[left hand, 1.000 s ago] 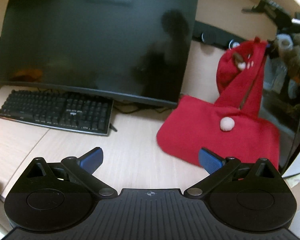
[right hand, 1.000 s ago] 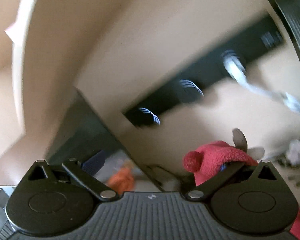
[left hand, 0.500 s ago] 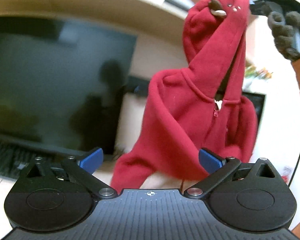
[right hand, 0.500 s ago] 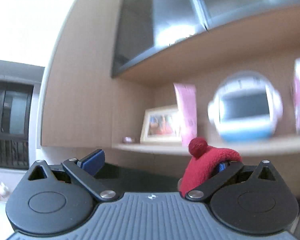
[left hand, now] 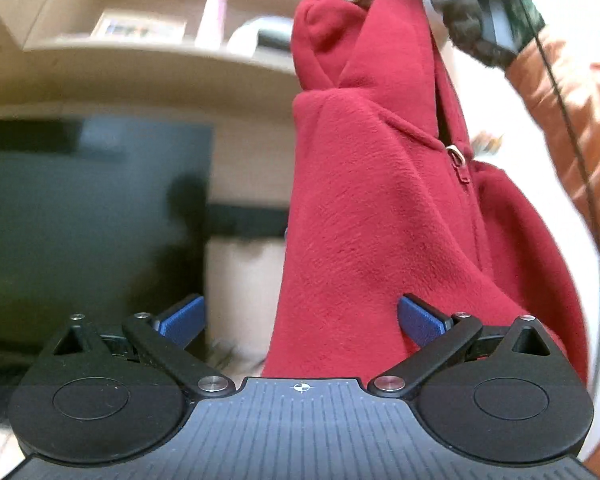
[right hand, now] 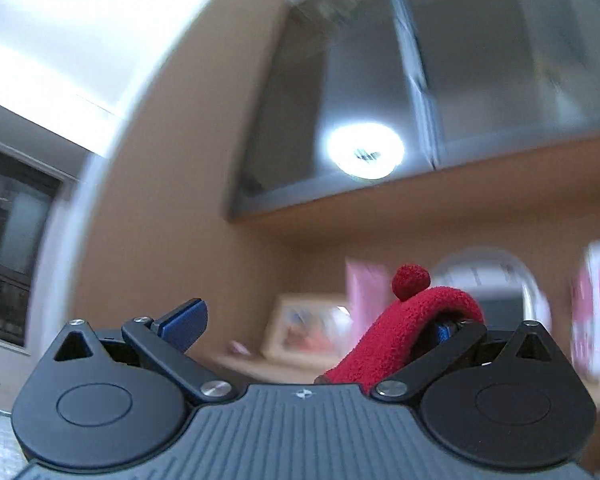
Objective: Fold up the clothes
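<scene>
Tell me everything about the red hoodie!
The red hoodie looks soft and fuzzy, like fleece. It hangs in the air, lifted by its hood, which has a small red pom-pom and a brown ear-like bit. A zipper runs down the front. The hood drapes over one finger of the right gripper. The left gripper is open right beside it.

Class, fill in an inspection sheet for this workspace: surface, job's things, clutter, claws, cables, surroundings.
Surface: not clearly seen.
Job's things: red hoodie hanging in the air, zip shut.
Clutter: nothing seen.
Claws: left claw open, empty, near the hoodie's lower part; right claw has the hood draped over one finger, jaws apart.
Cables: thin black cable beside the orange sleeve.
Surroundings: dark monitor, shelf with a picture frame, cabinet.
</scene>
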`<action>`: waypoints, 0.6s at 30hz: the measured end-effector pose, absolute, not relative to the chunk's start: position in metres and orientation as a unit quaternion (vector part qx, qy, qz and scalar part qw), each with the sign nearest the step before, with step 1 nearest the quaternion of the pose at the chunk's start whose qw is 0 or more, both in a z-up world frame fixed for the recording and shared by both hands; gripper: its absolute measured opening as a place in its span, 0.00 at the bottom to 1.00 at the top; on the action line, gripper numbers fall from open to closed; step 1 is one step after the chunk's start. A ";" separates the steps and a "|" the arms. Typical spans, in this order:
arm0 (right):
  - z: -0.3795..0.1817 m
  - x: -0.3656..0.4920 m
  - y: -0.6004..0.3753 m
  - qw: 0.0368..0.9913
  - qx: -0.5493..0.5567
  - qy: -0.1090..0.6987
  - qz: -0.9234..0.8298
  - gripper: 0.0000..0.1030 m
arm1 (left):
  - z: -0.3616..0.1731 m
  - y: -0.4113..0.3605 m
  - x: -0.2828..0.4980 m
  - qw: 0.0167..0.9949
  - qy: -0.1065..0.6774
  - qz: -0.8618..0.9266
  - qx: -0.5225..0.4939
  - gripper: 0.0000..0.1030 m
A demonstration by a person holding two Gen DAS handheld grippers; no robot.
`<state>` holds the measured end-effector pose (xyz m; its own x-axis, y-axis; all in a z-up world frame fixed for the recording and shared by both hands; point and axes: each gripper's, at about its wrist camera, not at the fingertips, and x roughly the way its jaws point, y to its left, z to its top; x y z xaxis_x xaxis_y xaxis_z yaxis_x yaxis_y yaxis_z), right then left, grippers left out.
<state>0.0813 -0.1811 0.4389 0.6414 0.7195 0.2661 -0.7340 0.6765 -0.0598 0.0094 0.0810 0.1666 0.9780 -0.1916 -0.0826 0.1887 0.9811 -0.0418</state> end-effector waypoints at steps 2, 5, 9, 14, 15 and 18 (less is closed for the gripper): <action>0.407 0.135 -0.162 0.933 0.040 -0.085 0.347 1.00 | 0.154 0.086 0.023 0.995 0.088 -0.054 -0.016 1.00; 0.341 0.231 -0.131 0.968 0.032 0.014 0.247 1.00 | 0.136 0.106 0.052 0.982 0.180 0.016 -0.046 1.00; 0.225 0.321 -0.108 0.954 0.017 0.201 0.223 1.00 | 0.117 0.129 0.060 0.969 0.232 0.046 -0.073 1.00; 0.134 0.296 -0.105 0.912 -0.031 0.296 0.283 1.00 | 0.107 0.126 0.072 0.963 0.259 0.042 -0.062 1.00; 0.127 0.286 -0.109 0.907 -0.035 0.301 0.292 1.00 | 0.106 0.124 0.073 0.962 0.263 0.039 -0.059 1.00; 0.100 0.255 -0.132 0.898 -0.032 0.313 0.308 1.00 | 0.104 0.123 0.070 0.961 0.269 0.029 -0.055 1.00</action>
